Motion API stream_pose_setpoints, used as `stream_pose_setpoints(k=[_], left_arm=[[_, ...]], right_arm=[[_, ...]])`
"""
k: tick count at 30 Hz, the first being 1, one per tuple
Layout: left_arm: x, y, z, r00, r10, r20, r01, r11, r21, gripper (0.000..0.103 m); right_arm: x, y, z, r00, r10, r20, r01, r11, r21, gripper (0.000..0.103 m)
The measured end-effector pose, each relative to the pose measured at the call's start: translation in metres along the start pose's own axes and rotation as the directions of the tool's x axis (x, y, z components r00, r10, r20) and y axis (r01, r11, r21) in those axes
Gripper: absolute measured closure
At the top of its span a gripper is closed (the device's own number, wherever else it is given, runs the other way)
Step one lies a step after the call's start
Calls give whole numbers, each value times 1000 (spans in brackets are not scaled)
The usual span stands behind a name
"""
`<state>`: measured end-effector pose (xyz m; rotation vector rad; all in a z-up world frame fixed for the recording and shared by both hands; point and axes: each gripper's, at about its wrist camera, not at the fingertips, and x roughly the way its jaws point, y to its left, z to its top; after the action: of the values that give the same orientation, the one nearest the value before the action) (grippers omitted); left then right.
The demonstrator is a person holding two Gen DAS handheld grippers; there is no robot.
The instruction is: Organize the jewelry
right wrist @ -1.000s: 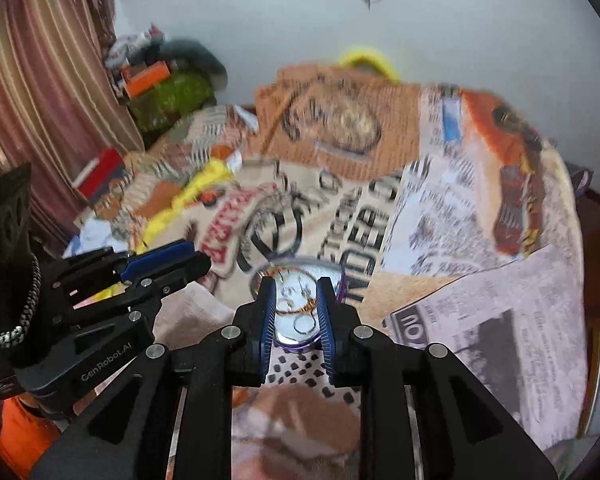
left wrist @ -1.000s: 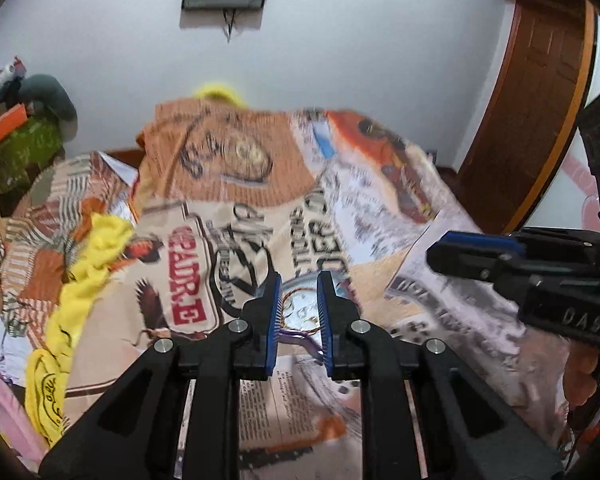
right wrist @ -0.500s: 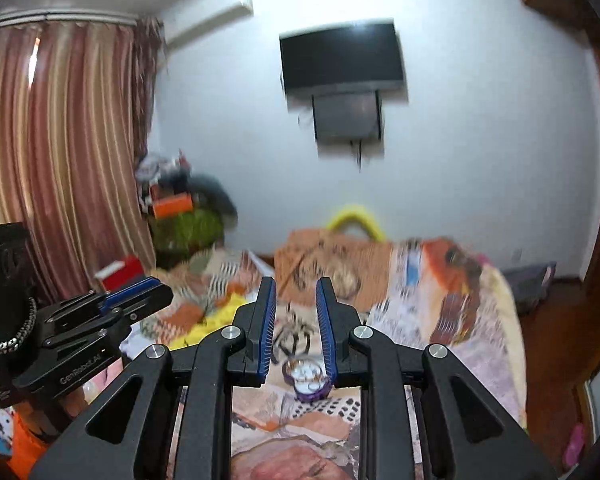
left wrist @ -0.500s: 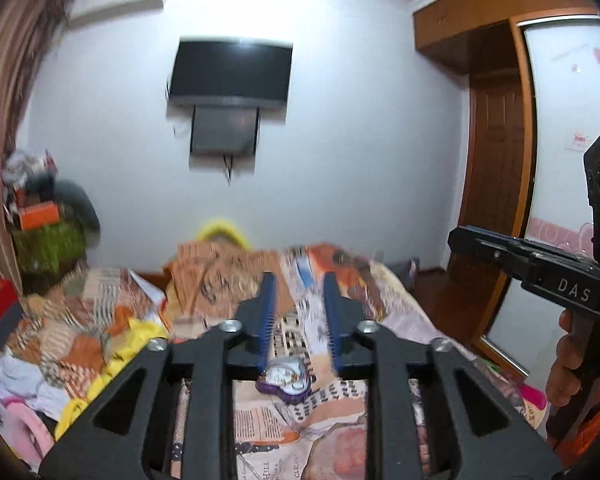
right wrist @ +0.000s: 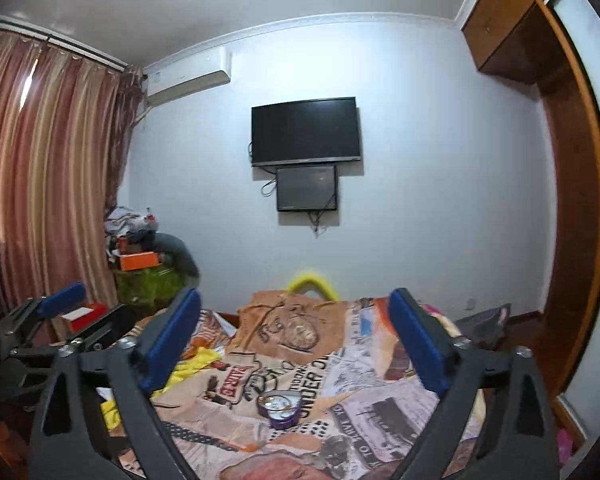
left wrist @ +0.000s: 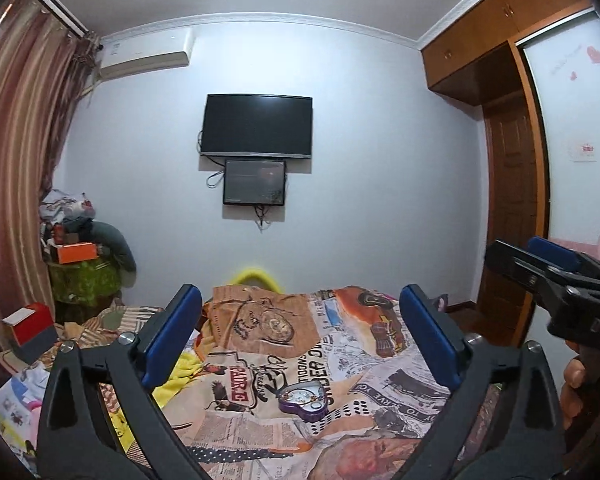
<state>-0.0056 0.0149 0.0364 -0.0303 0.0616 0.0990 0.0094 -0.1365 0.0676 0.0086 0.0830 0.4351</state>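
Note:
A purple heart-shaped jewelry box [left wrist: 305, 397] lies open on the printed bedspread [left wrist: 260, 428], with small jewelry pieces inside. It also shows in the right wrist view [right wrist: 281, 407]. My left gripper [left wrist: 300, 340] is open wide and empty, held well above and back from the box. My right gripper [right wrist: 296, 340] is open wide and empty too, raised above the bed. The right gripper shows at the right edge of the left wrist view [left wrist: 548, 276], and the left gripper at the left edge of the right wrist view [right wrist: 56, 320].
A TV [left wrist: 256, 126] hangs on the far wall above a smaller screen. A cluttered pile with an orange box [left wrist: 78, 252] stands at the left by the curtain [right wrist: 40, 184]. A wooden wardrobe [left wrist: 508, 184] is at the right. Yellow cloth [left wrist: 180, 372] lies on the bed.
Both grippers have lifted up and back from the jewelry box and tilted up toward the wall. Both have opened from nearly shut to wide open.

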Motion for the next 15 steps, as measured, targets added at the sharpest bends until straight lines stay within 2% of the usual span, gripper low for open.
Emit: stream_pose_setpoints(k=[15], left_arm=[[0,-4,-10,1000,19,-22,-18,1000,19,1]], right_arm=[[-13,-9,-12,999,-17,-40,18,1000,11,2]])
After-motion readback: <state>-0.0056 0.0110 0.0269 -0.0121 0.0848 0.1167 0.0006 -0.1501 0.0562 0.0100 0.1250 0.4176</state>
